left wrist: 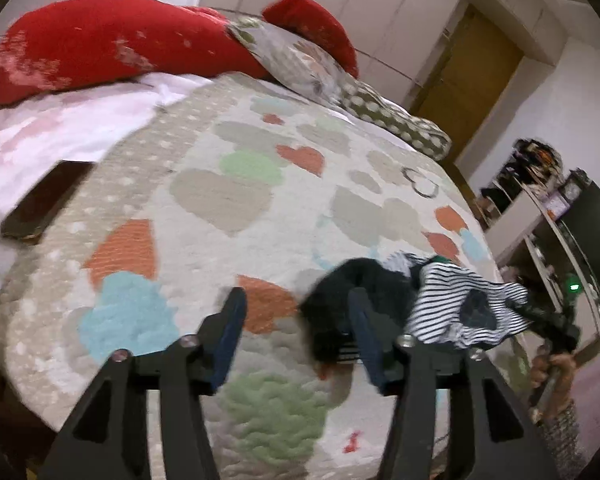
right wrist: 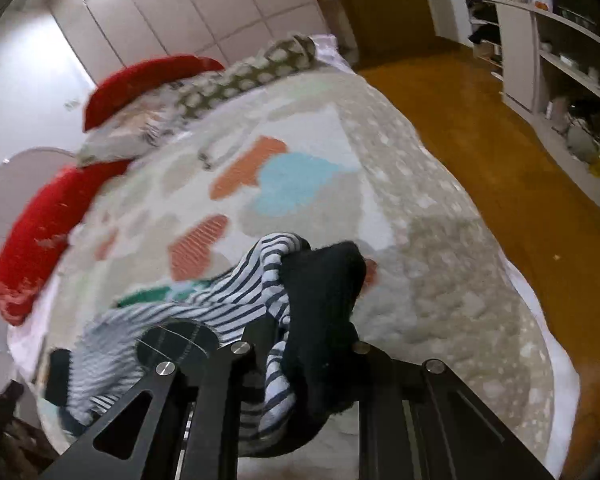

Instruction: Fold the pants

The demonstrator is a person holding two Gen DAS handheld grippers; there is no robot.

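Right tool (right wrist: pixel 300 344) gripping one striped pants (right wrist: pixel 236 300); left tool (left wrist: pixel 298 312) spread; two red pillows (left wrist: pixel 112 40).

Left gripper (left wrist: pixel 298 320): jaws stood wide apart above the bedspread (left wrist: pixel 228 208), gripping nothing.
Right gripper (right wrist: pixel 300 354): jaws were clamped on the pants (right wrist: pixel 236 300), raised over the bedspread.

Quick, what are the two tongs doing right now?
Left tongs: open, holding nothing.
Right tongs: shut on the striped pants.
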